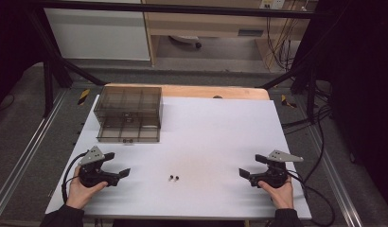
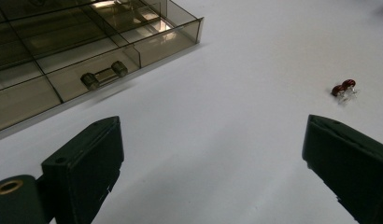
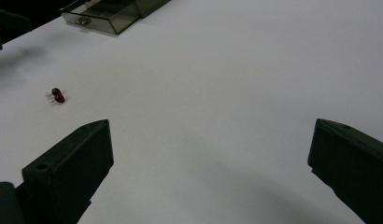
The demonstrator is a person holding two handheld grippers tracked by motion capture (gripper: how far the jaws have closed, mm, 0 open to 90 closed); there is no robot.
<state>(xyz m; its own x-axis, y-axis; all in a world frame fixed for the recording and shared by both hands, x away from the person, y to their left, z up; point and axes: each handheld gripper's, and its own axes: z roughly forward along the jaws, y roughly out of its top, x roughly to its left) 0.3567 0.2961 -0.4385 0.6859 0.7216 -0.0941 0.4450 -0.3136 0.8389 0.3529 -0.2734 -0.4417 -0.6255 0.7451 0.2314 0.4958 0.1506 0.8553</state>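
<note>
A smoky clear drawer box (image 1: 129, 106) stands at the table's far left, its lowest drawer (image 1: 128, 130) pulled out; the drawer's metal handle (image 2: 104, 75) faces me in the left gripper view. Two small dark red pieces (image 1: 173, 178) with thin metal legs lie side by side at the table's middle front, also seen in the left gripper view (image 2: 343, 88) and the right gripper view (image 3: 58, 95). My left gripper (image 1: 120, 174) rests at the front left, open and empty. My right gripper (image 1: 247, 175) rests at the front right, open and empty. Both point inward toward the red pieces.
The white tabletop (image 1: 216, 137) has a wooden strip (image 1: 216, 91) along its far edge. A black frame (image 1: 182, 9) surrounds the table, and cables (image 1: 320, 156) trail off to the right. The drawer (image 3: 103, 16) lies far off in the right gripper view.
</note>
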